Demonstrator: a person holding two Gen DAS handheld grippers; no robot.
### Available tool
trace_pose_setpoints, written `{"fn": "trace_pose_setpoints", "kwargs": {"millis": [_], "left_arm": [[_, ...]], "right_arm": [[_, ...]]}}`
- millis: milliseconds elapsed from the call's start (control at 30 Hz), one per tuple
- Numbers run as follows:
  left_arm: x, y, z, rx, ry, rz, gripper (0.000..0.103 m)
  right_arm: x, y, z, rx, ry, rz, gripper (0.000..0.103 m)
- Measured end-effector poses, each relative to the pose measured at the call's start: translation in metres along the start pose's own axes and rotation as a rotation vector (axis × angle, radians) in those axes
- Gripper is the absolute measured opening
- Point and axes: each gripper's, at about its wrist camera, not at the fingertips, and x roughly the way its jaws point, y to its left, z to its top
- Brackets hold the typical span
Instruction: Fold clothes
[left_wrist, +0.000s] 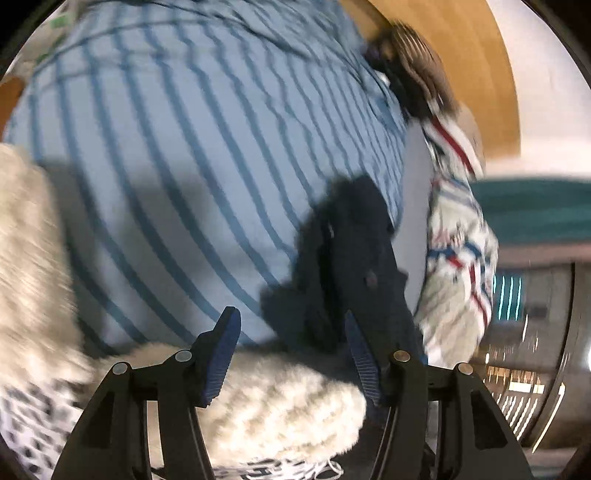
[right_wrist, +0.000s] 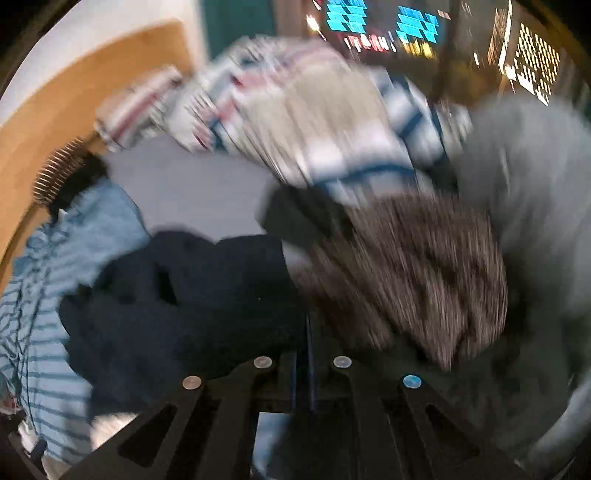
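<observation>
The clothes lie on a pale grey bed sheet. A blue striped shirt, a dark navy garment and a white, red and blue patterned top rest on it.

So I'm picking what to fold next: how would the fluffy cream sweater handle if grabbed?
The cream sweater looks thick and fuzzy, so probably floppy yet bulky. Its pile should grip the left gripper pads rather than slip. Likely light.
</observation>
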Motion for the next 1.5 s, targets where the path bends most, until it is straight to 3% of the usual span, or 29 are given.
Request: {"fn": "trace_pose_setpoints", "kwargs": {"millis": [133,200,233,367,667,700,733,767,800,900,1000,1133,1233,1300,1433,1500], "left_arm": [[0.011,-0.026,-0.012,0.123,0.031,0.024,0.06],[0.012,-0.031,-0.012,0.147,0.032,0.042,0.06],[0.012,-0.032,-0.011,0.151,0.034,0.042,0.06],[0.014,-0.029,-0.007,0.133,0.036,0.055,0.06],[0.025,-0.02,0.001,0.111,0.053,0.099,0.06],[0.025,-0.02,0.001,0.109,0.054,0.095,0.06],[0.024,-0.019,0.002,0.108,0.054,0.091,0.06],[0.024,-0.019,0.001,0.108,0.052,0.088,0.06],[0.023,-0.019,0.002,0.109,0.05,0.086,0.06],[0.017,-0.015,0.004,0.089,0.031,0.08,0.06],[0.01,-0.014,0.003,0.08,0.037,-0.037,0.06],[-0.009,-0.018,0.002,0.033,0.024,-0.331,0.06],[-0.009,-0.019,0.001,-0.026,0.08,-0.498,0.076],[-0.004,-0.02,-0.001,-0.043,0.117,-0.559,0.076],[0.004,-0.018,-0.008,-0.076,0.124,-0.58,0.075],[0.009,-0.02,-0.009,-0.075,0.152,-0.576,0.066]], "right_arm": [[0.018,0.016,-0.001,0.045,0.121,0.121,0.011],[0.009,0.043,0.003,-0.036,0.126,0.183,0.035],[0.001,0.057,0.005,-0.083,0.108,0.203,0.056],[-0.021,0.098,0.008,-0.251,0.016,0.243,0.06],[0.03,0.157,-0.015,-0.531,0.091,0.15,0.063],[0.036,0.163,-0.018,-0.554,0.091,0.139,0.063],[0.042,0.168,-0.02,-0.577,0.09,0.128,0.054],[0.045,0.172,-0.021,-0.584,0.084,0.125,0.02],[0.043,0.172,-0.02,-0.555,0.067,0.139,0.012],[0.023,0.174,-0.014,-0.488,0.014,0.203,0.01],[-0.019,0.188,-0.015,-0.523,-0.077,0.274,0.009],[-0.079,0.213,-0.03,-0.625,-0.157,0.413,0.009],[-0.112,0.228,-0.049,-0.693,-0.169,0.513,0.009],[-0.125,0.239,-0.065,-0.757,-0.162,0.533,0.009],[-0.135,0.257,-0.097,-0.891,-0.157,0.505,0.009],[-0.132,0.256,-0.104,-0.913,-0.114,0.513,0.009]]}}
